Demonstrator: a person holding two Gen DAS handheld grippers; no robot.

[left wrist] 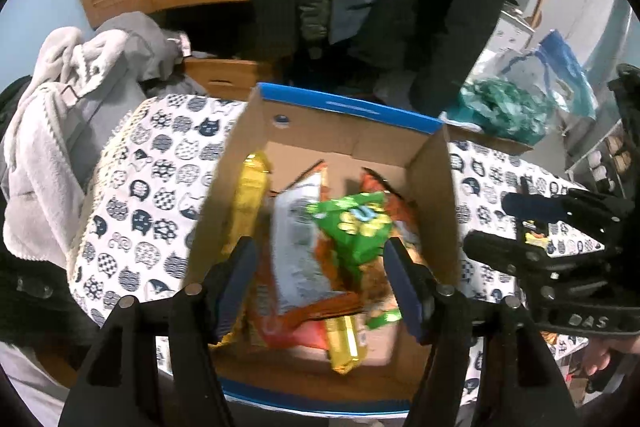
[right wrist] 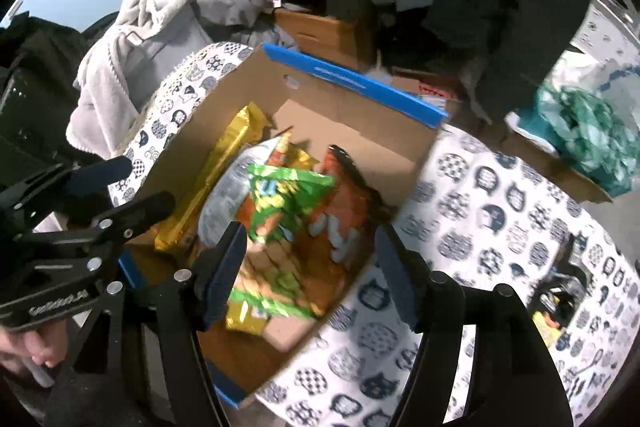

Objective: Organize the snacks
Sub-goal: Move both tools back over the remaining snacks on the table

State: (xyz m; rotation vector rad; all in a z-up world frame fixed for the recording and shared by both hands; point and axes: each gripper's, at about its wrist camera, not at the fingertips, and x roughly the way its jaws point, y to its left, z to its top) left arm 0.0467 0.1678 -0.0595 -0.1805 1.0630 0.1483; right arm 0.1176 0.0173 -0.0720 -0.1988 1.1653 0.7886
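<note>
Snacks lie heaped in box, gathered together; both grippers hover wide, empty.

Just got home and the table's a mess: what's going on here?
A person holds a gripper in each hand over a cardboard box of snacks on the cat-print tablecloth. The left gripper and the right gripper are both open and hold nothing. Inside the box lie a green snack bag, an orange snack bag and a gold packet, jumbled together. No snack is being gripped at this moment.
</note>
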